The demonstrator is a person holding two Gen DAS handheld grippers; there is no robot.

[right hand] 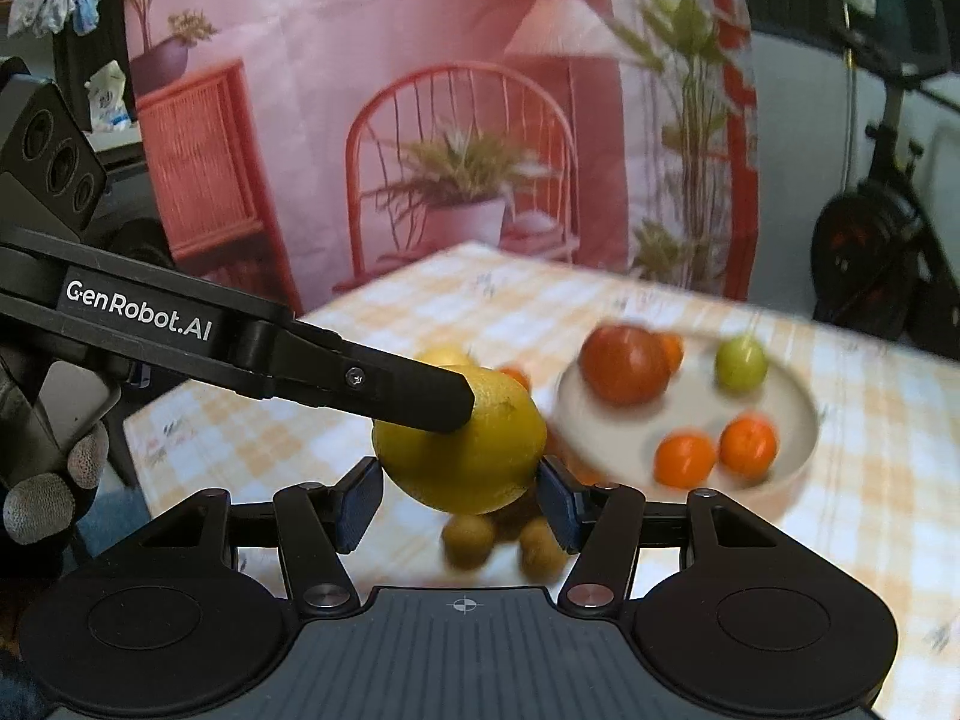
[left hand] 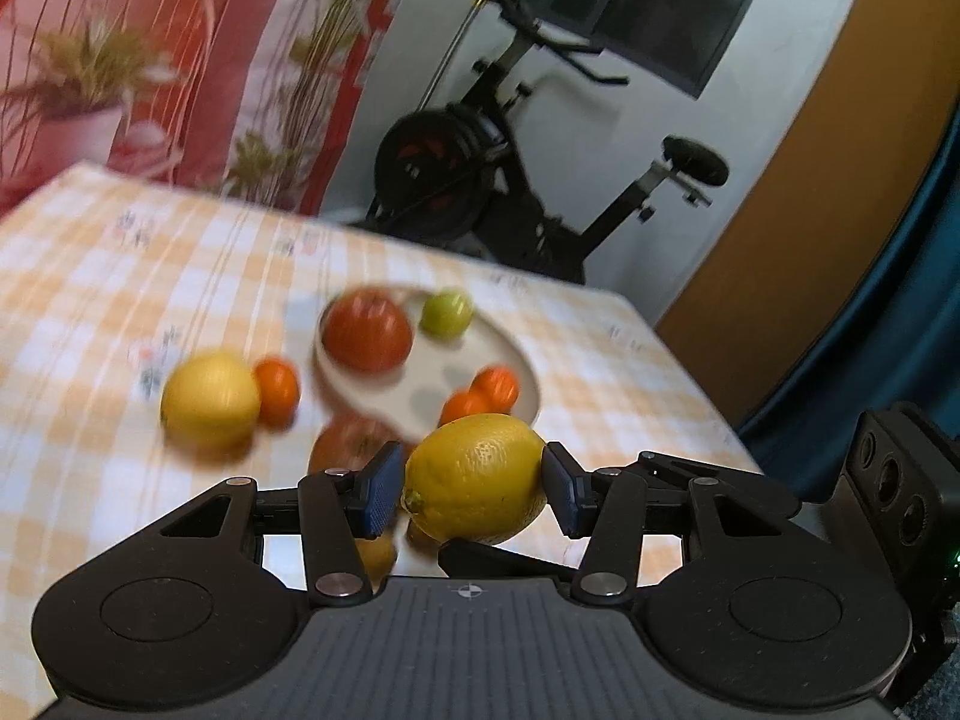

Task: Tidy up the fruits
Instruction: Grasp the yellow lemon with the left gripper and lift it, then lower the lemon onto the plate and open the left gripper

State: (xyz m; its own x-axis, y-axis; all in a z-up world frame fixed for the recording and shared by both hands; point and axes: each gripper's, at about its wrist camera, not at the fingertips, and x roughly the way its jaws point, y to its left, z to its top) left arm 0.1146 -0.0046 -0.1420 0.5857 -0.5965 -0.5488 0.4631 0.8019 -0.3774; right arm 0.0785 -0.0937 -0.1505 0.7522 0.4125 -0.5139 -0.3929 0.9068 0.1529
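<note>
Above checked tablecloth (left hand: 90,276), exercise bike (left hand: 516,180) behind

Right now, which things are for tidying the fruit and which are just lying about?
For the job: lemon, left gripper, right gripper, plate, red apple, green fruit, oranges.

Just lying about: exercise bike, printed backdrop, checked tablecloth.

Yellow lemon (left hand: 477,480), orange-and-white checked tablecloth (left hand: 120,276), white plate (left hand: 444,366), blurred red fruit, perhaps apple (left hand: 367,330), orange mandarins (left hand: 495,387)
</note>
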